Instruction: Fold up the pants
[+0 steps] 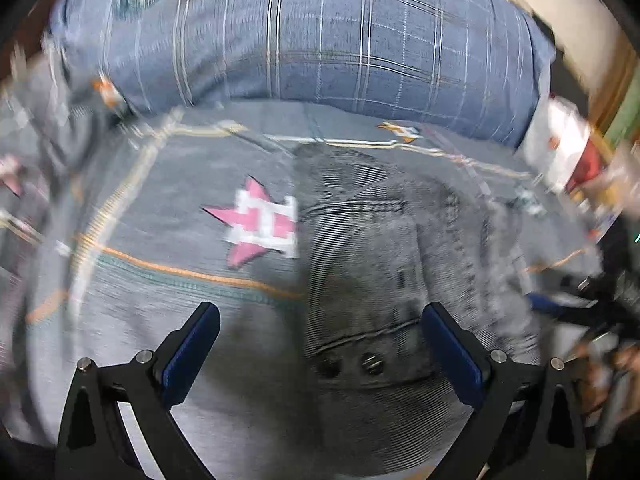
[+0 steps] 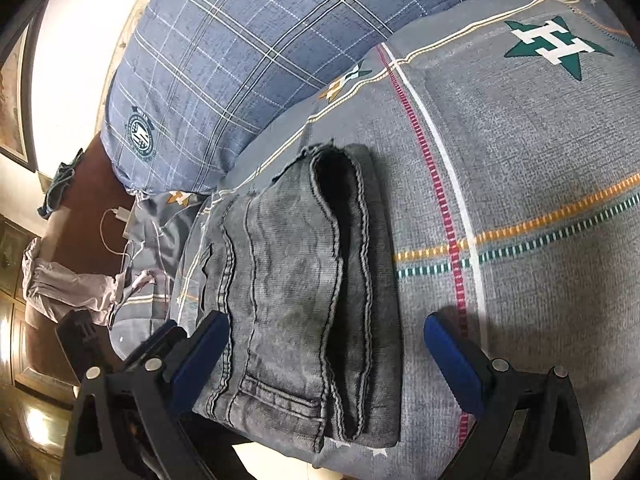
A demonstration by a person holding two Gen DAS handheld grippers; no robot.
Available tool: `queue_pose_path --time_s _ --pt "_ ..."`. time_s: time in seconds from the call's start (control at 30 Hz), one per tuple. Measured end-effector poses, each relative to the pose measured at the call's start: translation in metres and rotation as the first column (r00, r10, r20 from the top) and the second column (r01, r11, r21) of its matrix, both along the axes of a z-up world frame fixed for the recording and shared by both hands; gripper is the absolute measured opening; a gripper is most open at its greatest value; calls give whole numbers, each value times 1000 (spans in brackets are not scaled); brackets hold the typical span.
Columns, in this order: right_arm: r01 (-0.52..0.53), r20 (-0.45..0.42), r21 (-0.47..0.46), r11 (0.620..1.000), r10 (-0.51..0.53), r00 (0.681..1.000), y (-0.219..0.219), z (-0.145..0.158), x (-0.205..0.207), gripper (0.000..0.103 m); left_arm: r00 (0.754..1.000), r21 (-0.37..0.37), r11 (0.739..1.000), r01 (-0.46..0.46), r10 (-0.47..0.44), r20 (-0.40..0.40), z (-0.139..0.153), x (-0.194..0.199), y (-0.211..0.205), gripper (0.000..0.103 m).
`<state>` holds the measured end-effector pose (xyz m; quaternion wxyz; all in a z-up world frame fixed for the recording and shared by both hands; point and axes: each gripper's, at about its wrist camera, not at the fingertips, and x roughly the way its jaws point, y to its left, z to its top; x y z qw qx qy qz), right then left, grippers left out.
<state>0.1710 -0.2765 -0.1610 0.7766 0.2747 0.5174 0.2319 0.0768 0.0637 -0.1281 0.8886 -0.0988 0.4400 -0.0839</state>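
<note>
Bedspread (image 2: 540, 168) bears folded jeans (image 2: 304, 280) — between right tool's (image 2: 326, 356) spread fingers.

Grey denim pants (image 2: 304, 280) — folded compact, flat on bedsheet (image 2: 540, 184).

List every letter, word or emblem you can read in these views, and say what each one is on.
"H": white letter on the green star printed on the bedsheet.
"H": white letter on the pink star on the same sheet, blurred.
Round crest on the plaid pillow: lettering too small to read.
Jeans: no readable text.
</note>
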Motion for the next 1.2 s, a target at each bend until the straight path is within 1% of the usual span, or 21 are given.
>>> queue_pose_path --time_s 0.03,0.1,0.23,0.3,0.37,0.43,0.47,0.5,0.53,0.6,0.67,0.77,0.9,0.97,1.0,1.03,1.07,1.1,1.13,1.17,1.2 --pt "-3 -5 5 1000 3 1000 -1 -1 1 99 1000 -59 998 -3 2 -30 -3 7 4 101" --pt "-6 -13 2 1000 6 1000 0 -2 4 99 997 -138 990 4 -14 -69 -8 18 7 101" --pt "-37 -18 -9 999 37 999 9 -4 10 99 994 -171 984 41 -57 -91 -12 31 -1 101" --pt "-58 -19 -40 998 57 998 16 -5 14 99 993 -169 985 43 -60 -97 -15 32 -5 101" --pt "-57 -22 -66 996 55 998 19 -4 16 100 987 -174 984 40 -66 -144 -27 39 -8 101" --pt "-49 -31 -82 995 47 998 22 -2 17 100 989 -168 985 40 -63 -136 -29 39 -9 101" --pt "-52 -33 -79 995 50 998 23 -1 16 99 990 -157 987 48 -68 -124 -28 38 -11 101" --pt "-65 -39 -45 997 63 997 26 0 15 99 990 -153 987 51 -70 -125 -29 37 -12 101" --pt "-70 -32 -24 997 69 997 29 2 13 96 989 -151 987 52 -72 -127 -29 36 -13 101" --pt "-82 -15 -64 995 81 997 34 5 10 93 990 -149 987 53 -71 -119 -30 35 -15 101" --pt "-57 -48 -76 995 53 997 28 -4 13 82 991 -138 989 57 -73 -112 -31 34 -18 100" --pt "-15 -73 -7 1000 15 997 14 -8 14 76 993 -120 991 61 -73 -96 -32 30 -17 100" --pt "-16 -74 -12 1000 15 997 16 -9 12 77 994 -96 993 65 -73 -81 -33 31 -17 100" --pt "-5 -89 45 999 9 996 13 -12 16 87 994 -95 993 68 -76 -81 -34 31 -20 99" --pt "-6 -95 64 998 12 995 13 -14 18 88 994 -95 993 67 -74 -81 -35 32 -24 99" --pt "-14 -99 57 998 20 995 15 -13 20 88 994 -90 994 69 -76 -81 -34 30 -25 98" --pt "-27 -96 31 999 30 995 19 -11 20 87 994 -83 994 76 -83 -77 -34 30 -26 93" --pt "-36 -91 -5 999 35 995 23 -9 19 86 993 -78 994 81 -87 -74 -33 31 -29 90" --pt "-43 -86 -59 997 38 996 27 -7 19 78 993 -73 993 93 -99 -71 -32 31 -31 82" --pt "-48 -78 -133 990 38 996 32 -4 17 64 993 -66 993 95 -99 -71 -31 31 -32 78" --pt "-44 -75 -172 984 32 997 34 -2 16 56 993 -56 994 92 -96 -71 -29 31 -34 76"
